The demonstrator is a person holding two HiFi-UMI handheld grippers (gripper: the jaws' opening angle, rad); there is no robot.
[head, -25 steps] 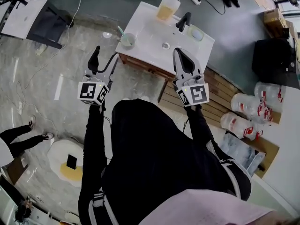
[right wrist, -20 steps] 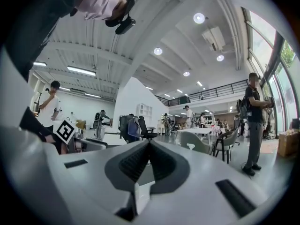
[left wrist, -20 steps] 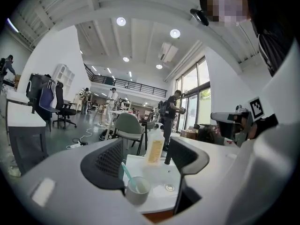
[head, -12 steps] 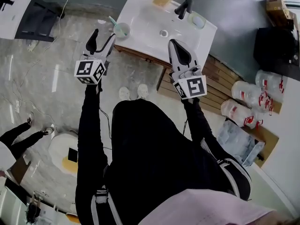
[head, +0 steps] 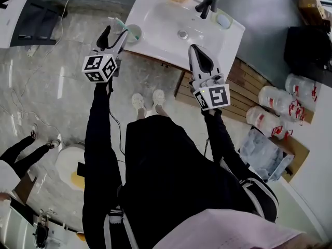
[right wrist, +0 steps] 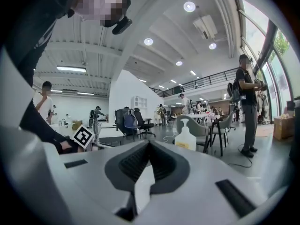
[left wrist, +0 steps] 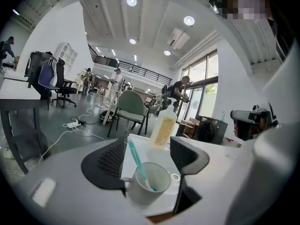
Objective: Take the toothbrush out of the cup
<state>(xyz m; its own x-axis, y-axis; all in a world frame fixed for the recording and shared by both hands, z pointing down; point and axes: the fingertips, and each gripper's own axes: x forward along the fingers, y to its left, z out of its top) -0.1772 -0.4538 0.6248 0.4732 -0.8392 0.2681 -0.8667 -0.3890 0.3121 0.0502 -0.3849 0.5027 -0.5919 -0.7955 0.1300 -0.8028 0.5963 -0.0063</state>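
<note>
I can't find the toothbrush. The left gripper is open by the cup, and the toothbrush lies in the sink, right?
No, the toothbrush stands in the cup; the left gripper view shows it. The left gripper is open by the cup.

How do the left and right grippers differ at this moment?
The left gripper has its jaws apart; the right gripper has them shut. The left gripper faces the cup with the toothbrush; the right gripper hangs over the sink, farther from the cup. Both hold nothing.

black long sleeves (head: 97, 123), pale shoes (head: 139, 101); left claw (head: 115, 32) and right claw (head: 194, 50) white, black-padded, with square-marker cubes (head: 99, 68).
</note>
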